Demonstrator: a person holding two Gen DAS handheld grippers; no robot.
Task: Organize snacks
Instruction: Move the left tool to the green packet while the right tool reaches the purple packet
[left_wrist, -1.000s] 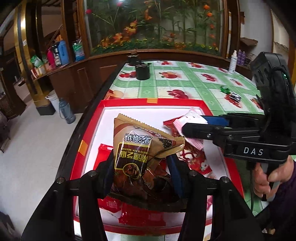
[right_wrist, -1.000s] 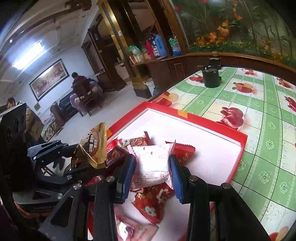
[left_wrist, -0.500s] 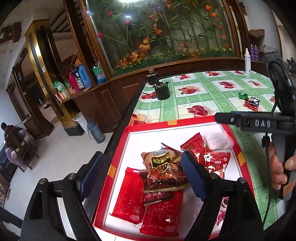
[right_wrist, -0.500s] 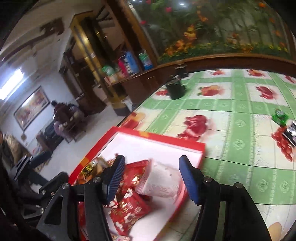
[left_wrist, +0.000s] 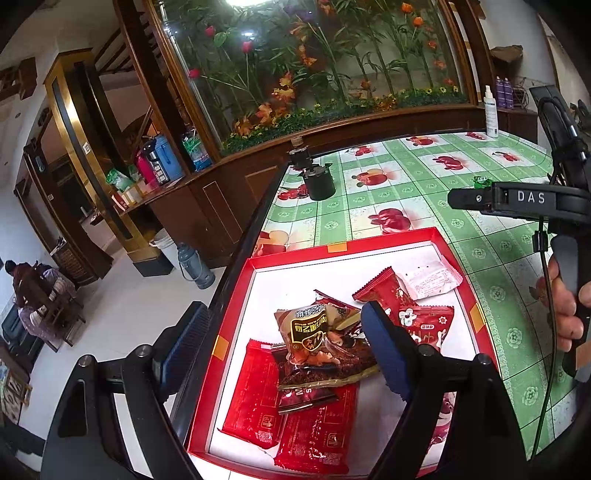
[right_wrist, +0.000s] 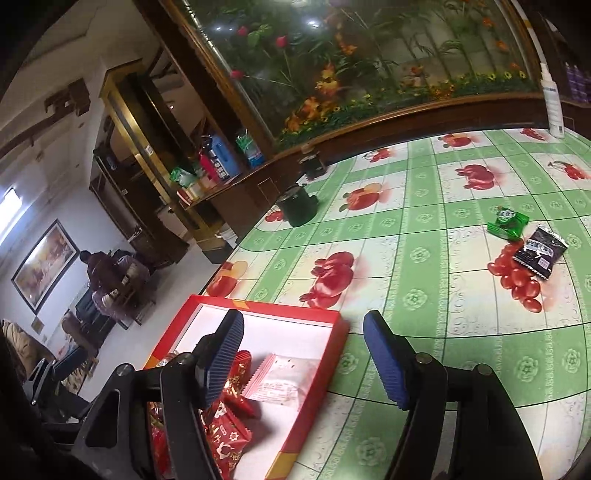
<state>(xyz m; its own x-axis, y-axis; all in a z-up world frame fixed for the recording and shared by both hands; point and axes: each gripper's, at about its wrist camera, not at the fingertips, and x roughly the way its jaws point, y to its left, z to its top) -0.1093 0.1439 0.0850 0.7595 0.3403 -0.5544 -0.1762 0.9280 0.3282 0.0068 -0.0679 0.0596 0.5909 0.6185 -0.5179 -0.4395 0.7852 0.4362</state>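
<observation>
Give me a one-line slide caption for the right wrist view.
Opening, empty right gripper above shallow red cardboard tray holding a white snack packet; green and black sachets lie on the checked tablecloth.

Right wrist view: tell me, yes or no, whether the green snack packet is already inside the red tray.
No. The green snack packet lies out on the tablecloth beside a black packet, well apart from the red tray.
</observation>
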